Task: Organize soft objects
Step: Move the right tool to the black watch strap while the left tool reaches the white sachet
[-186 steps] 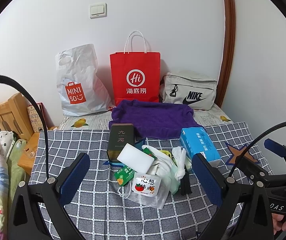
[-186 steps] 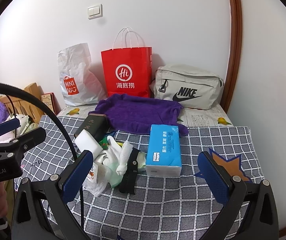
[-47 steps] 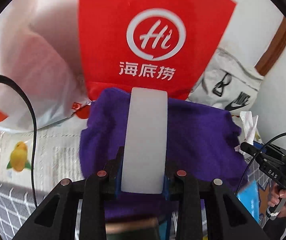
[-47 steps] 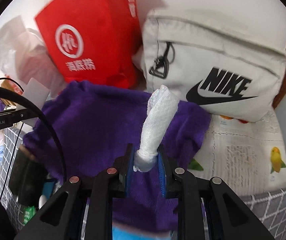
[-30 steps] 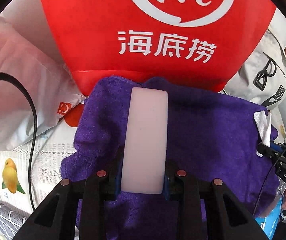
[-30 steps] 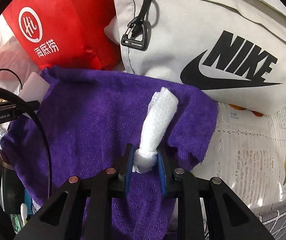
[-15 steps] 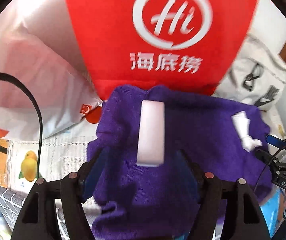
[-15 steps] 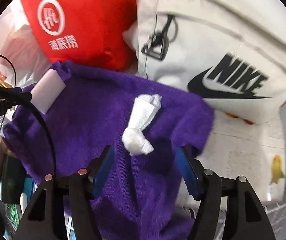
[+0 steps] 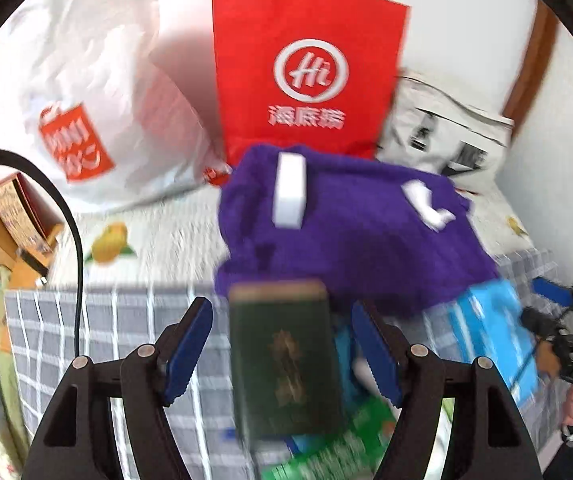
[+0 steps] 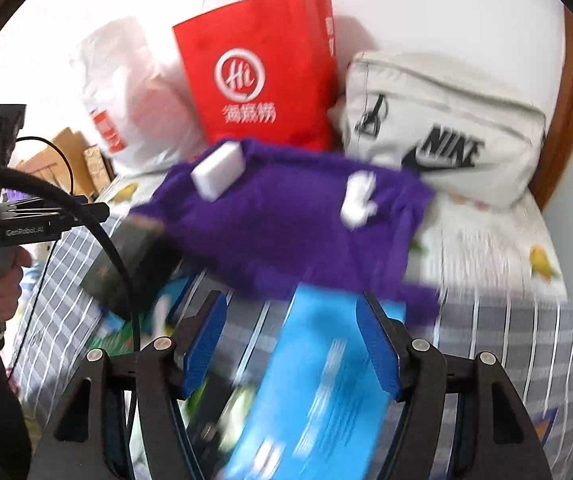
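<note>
Both grippers, L [image 9: 280,350] & R [image 10: 290,340], wide open w/ nothing held, white sponge [image 9: 289,196] & knotted white cloth [image 10: 358,200] lying apart on purple towel [image 9: 346,232] at far side; next likely: pick another soft item from near pile.

Bed w/ grey checked cover [image 9: 98,320]: purple towel [image 9: 346,240] center frame, dark green box [image 9: 282,356] + blue tissue pack [image 10: 326,380] lower.
</note>
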### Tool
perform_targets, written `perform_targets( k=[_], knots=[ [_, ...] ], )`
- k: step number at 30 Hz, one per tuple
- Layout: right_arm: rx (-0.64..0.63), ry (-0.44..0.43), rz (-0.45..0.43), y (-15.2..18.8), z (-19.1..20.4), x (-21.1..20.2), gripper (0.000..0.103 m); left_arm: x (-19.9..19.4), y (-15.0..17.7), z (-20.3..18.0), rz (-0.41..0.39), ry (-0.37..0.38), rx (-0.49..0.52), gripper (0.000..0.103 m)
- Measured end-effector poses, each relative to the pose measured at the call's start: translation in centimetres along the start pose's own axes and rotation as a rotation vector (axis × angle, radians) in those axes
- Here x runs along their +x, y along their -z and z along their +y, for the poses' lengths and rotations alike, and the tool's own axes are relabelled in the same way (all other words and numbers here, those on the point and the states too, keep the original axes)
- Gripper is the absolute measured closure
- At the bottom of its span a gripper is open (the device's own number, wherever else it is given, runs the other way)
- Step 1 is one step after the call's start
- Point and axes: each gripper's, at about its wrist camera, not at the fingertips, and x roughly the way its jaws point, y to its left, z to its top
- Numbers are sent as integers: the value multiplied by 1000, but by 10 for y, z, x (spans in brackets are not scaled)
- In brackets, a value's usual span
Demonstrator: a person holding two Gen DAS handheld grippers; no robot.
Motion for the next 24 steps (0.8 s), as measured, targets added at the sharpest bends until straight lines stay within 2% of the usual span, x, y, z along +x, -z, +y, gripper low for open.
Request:
perform_targets(
  k=[4, 8, 12, 14, 16, 18, 20, 22, 24],
  knots=[
    [-12, -3, 5, 42, 25, -20, 36, -16, 40, -4, 9, 16, 13, 32],
    [-31, -18, 37, 82, 44, -28, 36, -28, 75, 5, 18, 32, -54, 32],
    [-22, -54, 81, 116, 56, -19, 39, -38, 103, 11, 22, 32, -111, 32],
    [1, -64, 99, 123, 57, -12, 46, -42, 114, 10, 8, -3, -127, 32],
    [13, -78, 105, 130, 58, -5, 51, -47, 126, 7, -13, -70, -119, 32],
    [11, -78, 104, 132, 58, 3, 52, -49, 137, 2, -21, -112, -111, 32],
    [22, -76, 114, 135, 56, 13, 52, -49, 146, -1, -16, -107, -115, 31],
    [29, -81, 125, 136, 56, 21, 52, -46, 152, -3, 2, -69, -130, 31],
    [23, -94, 92, 136, 56, 23, 57, -42, 154, -4, 29, -33, -136, 31]
  ],
)
